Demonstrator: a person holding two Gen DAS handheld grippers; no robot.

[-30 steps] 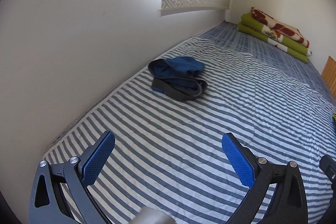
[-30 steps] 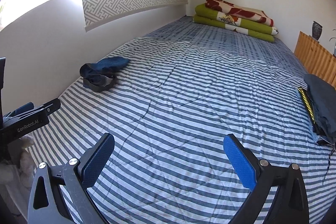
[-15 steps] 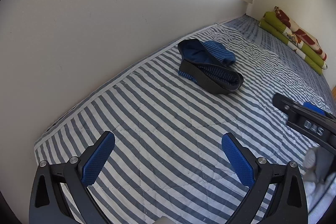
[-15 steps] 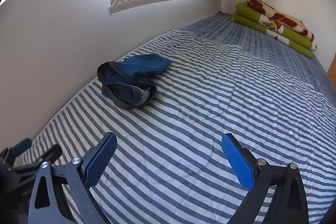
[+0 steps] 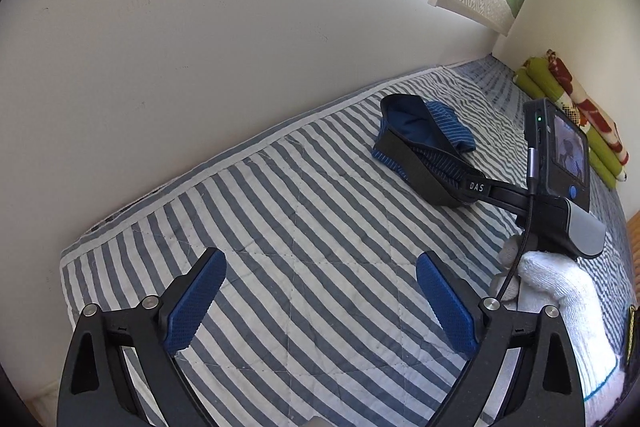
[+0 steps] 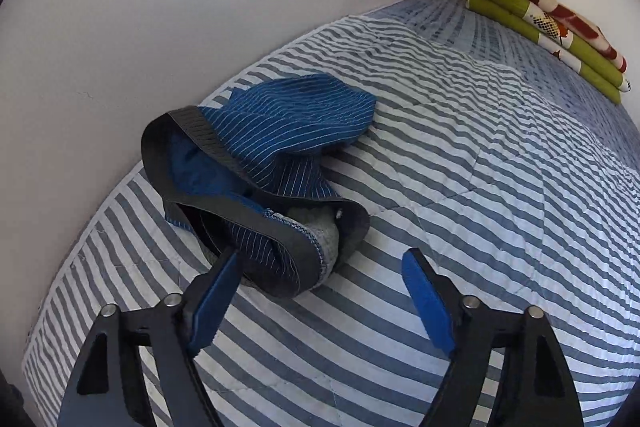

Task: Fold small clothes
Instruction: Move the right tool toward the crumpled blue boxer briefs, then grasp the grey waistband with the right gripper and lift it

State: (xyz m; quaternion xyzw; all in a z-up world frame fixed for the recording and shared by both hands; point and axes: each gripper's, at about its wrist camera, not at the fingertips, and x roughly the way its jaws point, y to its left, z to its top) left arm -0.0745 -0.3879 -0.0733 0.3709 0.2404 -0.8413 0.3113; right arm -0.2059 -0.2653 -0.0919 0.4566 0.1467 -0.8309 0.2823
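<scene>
lay crumpled on the striped bed (image 6: 500, 155) near the wall (image 5: 200, 27): blue pinstriped underwear (image 6: 280, 131), black waistband looped open. hovered just beside it, right gripper (image 6: 324, 291), jaws spread. held well back, left gripper (image 5: 320, 291), jaws spread.

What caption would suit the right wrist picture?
Open right claw reaching a crumpled blue pinstriped underwear with black waistband on a grey-and-white striped bedsheet.

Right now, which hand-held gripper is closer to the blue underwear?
The right hand-held gripper: its open jaws are at the blue underwear's black waistband. The left hand-held gripper hangs back over bare striped sheet.
</scene>
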